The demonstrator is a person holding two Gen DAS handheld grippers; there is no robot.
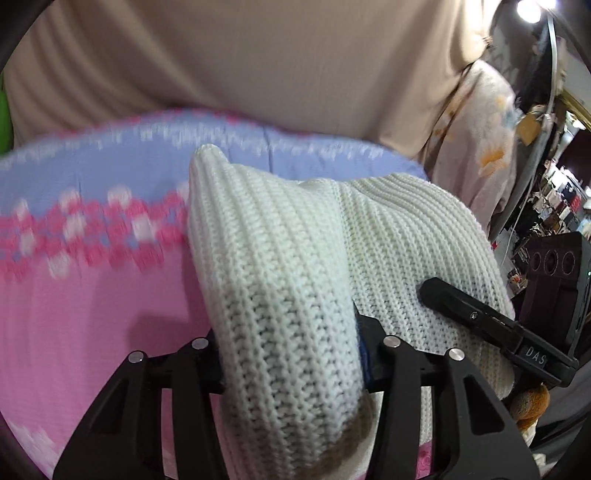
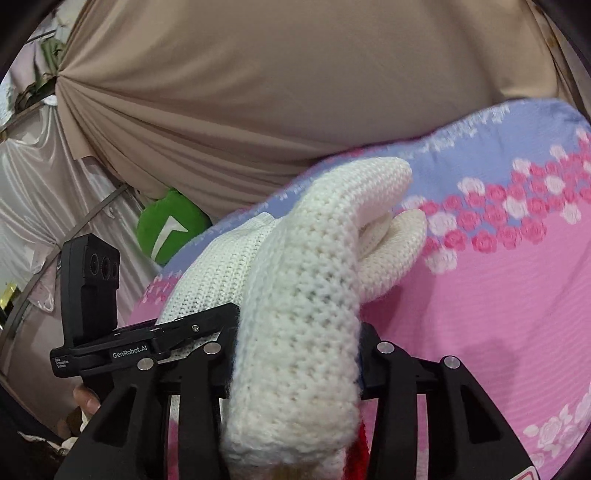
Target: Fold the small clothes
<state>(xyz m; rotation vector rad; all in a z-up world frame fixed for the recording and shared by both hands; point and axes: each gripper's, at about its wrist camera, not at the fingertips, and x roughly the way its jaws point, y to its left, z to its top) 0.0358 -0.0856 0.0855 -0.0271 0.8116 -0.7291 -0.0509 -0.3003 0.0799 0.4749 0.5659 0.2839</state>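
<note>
White knit garment (image 1: 288, 280) is pinched by 2 grippers: left gripper (image 1: 291, 347) and right gripper (image 2: 295, 354) are clamped on bunched edges, above pink floral bedspread (image 2: 498, 295). Lifting step is judged underway; next, edges must be carried over evenly.

A pink bedcover (image 2: 498, 314) with a band of roses and a lilac top edge spreads across the foreground. Behind it hangs a beige drape (image 2: 258, 92), gathered into pleats at the left. A green cushion (image 2: 166, 229) peeks out below it. A bright lamp (image 1: 532, 9) glares top right, above what may be cluttered shelves (image 1: 554, 199).
</note>
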